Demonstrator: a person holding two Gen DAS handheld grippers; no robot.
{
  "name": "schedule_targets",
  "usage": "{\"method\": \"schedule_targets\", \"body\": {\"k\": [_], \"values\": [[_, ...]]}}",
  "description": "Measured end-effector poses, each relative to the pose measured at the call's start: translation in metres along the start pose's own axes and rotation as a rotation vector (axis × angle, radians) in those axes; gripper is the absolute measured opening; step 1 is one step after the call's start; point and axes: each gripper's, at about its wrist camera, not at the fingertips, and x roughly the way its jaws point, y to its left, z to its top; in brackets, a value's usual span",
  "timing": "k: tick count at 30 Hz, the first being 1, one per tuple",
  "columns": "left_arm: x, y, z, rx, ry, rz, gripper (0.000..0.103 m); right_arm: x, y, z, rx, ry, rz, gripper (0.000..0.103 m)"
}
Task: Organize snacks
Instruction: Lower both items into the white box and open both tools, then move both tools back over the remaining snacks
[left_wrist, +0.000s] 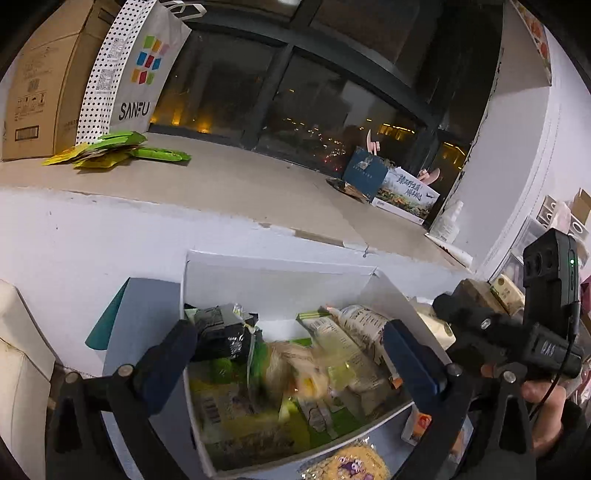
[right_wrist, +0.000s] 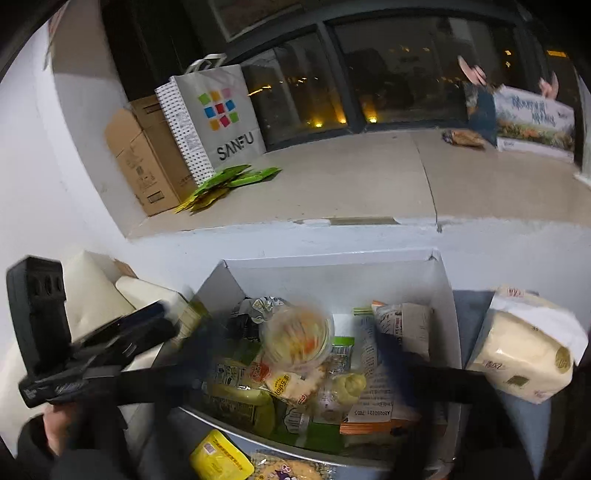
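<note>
A white cardboard box (left_wrist: 277, 269) full of snack packets stands against the white wall; it also shows in the right wrist view (right_wrist: 332, 266). My left gripper (left_wrist: 291, 354) is open and empty, fingers spread over the box above a blurred pale snack bag (left_wrist: 295, 369). My right gripper (right_wrist: 295, 343) is open over the same box, with a blurred clear cup-like snack (right_wrist: 297, 341) between its fingers, not clamped. A yellow packet (right_wrist: 219, 458) and a yellow patterned bag (left_wrist: 351, 463) lie in front of the box.
A SANFU paper bag (right_wrist: 218, 118), a cardboard carton (right_wrist: 144, 162) and green packets (right_wrist: 229, 181) sit on the window ledge at left; printed boxes (left_wrist: 391, 188) at its right end. A tissue pack (right_wrist: 524, 350) lies right of the box. A cream cushion (left_wrist: 18, 350) is at left.
</note>
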Motion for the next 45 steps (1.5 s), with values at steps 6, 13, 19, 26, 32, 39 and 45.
{"method": "schedule_targets", "body": {"k": [6,13,19,26,32,39,45], "values": [[-0.024,-0.007,-0.006,0.022,-0.023,-0.005,0.103,-0.022,0.003,-0.006,0.009,-0.072,0.010,0.103],[-0.078,-0.034,-0.020,0.098,-0.082,-0.047,0.103,-0.075,0.028,-0.019,-0.098,-0.149,0.024,0.103],[-0.135,-0.067,-0.058,0.224,-0.116,-0.069,0.103,-0.142,0.046,-0.058,-0.195,-0.189,0.096,0.103],[-0.170,-0.091,-0.112,0.286,-0.044,-0.078,0.103,-0.194,0.046,-0.134,-0.270,-0.175,0.048,0.103],[-0.182,-0.099,-0.136,0.248,-0.018,-0.115,0.103,-0.201,0.026,-0.177,-0.153,-0.116,0.044,0.103],[-0.182,-0.095,-0.152,0.227,0.021,-0.099,0.103,-0.195,0.018,-0.198,-0.119,-0.074,0.004,0.103],[-0.191,-0.086,-0.156,0.207,0.017,-0.072,0.103,-0.176,0.027,-0.198,-0.132,-0.051,0.001,0.103]]}}
